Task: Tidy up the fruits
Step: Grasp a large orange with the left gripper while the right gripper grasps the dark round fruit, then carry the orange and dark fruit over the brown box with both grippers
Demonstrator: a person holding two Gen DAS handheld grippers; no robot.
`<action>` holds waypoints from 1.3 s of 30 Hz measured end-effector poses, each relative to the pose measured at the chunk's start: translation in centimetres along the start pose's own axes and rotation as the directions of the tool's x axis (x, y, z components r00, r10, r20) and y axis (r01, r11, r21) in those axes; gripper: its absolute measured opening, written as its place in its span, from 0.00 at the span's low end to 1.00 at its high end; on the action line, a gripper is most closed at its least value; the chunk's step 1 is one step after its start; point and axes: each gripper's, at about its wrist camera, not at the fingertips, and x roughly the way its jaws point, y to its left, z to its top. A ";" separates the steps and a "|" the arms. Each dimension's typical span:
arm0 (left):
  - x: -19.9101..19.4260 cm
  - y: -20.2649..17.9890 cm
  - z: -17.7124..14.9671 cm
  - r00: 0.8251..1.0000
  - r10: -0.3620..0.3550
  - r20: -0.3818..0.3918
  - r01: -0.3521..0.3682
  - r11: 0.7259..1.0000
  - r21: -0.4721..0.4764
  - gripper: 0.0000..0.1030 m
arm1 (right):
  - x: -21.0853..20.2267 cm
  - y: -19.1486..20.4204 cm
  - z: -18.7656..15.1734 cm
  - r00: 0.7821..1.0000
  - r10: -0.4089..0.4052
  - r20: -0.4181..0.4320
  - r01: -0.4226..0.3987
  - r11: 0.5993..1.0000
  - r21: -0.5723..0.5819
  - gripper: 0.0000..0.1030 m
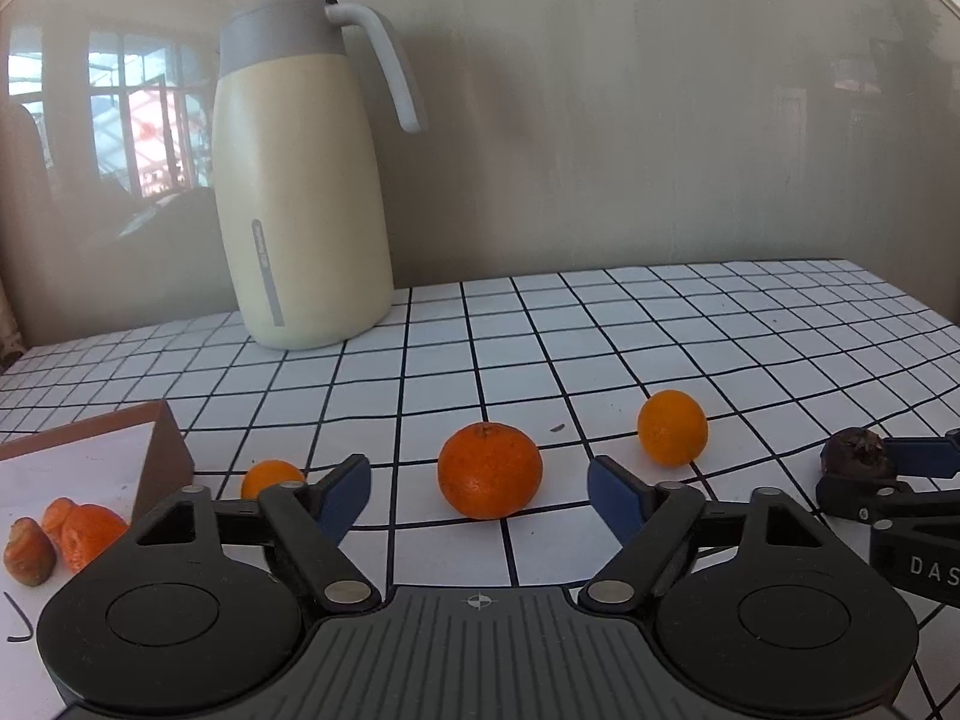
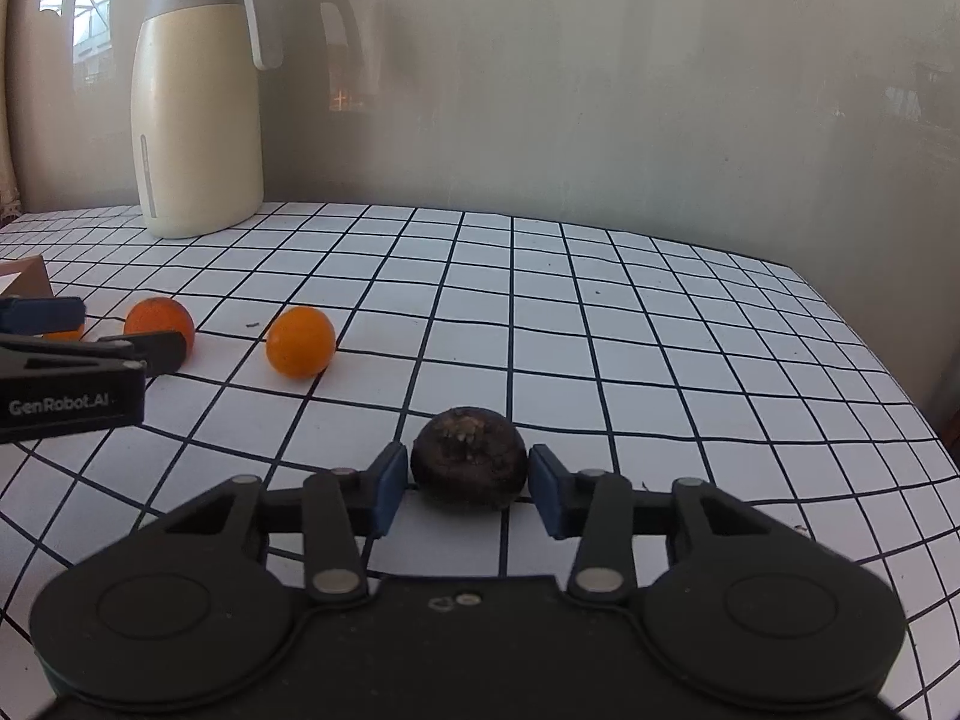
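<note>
The checked tablecloth [image 2: 600, 312] runs bare across the centre and right of the right wrist view, ending at a curved edge on the far right. A cream jug [image 2: 198, 120] stands upper left against the wall.

The right gripper [image 2: 469, 483] has its blue pads against both flanks of one dark round fruit [image 2: 469, 459] at lower centre; contact looks made, though the gaps are hard to judge. The left gripper [image 1: 478, 495] stands with jaws wide, one large orange [image 1: 489, 470] just ahead between them, untouched.

Three whole oranges show: a smaller one [image 1: 672, 427] to the right, another [image 1: 271, 477] partly hidden at left. A box [image 1: 162, 456] sits lower left, with orange pieces [image 1: 81, 531] on it.
</note>
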 end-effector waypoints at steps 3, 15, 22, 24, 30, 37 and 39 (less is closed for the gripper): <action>0.4 0.2 0.2 1.000 -0.004 -0.002 0.004 1.000 -0.023 0.72 | 0.1 0.0 0.1 1.000 0.002 -0.002 -0.002 1.000 0.001 0.34; 1.0 -0.7 0.3 0.999 -0.027 -0.031 0.027 0.999 0.023 0.40 | 0.0 -0.5 0.2 1.000 0.009 0.001 -0.009 0.999 0.032 0.32; -0.7 -0.6 -0.2 1.000 -0.018 -0.005 0.018 0.999 0.037 0.40 | -0.6 -0.4 0.2 1.000 -0.009 0.023 0.008 1.000 0.027 0.32; -1.1 -0.5 -0.4 1.000 -0.019 -0.004 0.019 0.999 0.041 0.40 | -1.0 -0.4 0.3 0.999 -0.012 0.035 0.011 1.000 0.027 0.32; -3.3 -0.2 -0.5 1.000 -0.024 0.016 0.023 0.998 0.061 0.40 | -2.4 -0.6 0.6 0.997 -0.024 0.068 0.022 0.999 0.034 0.32; -6.7 0.9 -0.3 0.998 -0.022 0.061 0.018 0.997 0.071 0.40 | -4.4 -0.4 1.0 0.995 -0.026 0.098 0.023 0.999 0.036 0.32; -7.4 1.3 -0.2 0.997 -0.021 0.070 0.016 0.998 0.068 0.40 | -4.9 -0.1 1.1 0.994 -0.026 0.107 0.023 0.999 0.033 0.32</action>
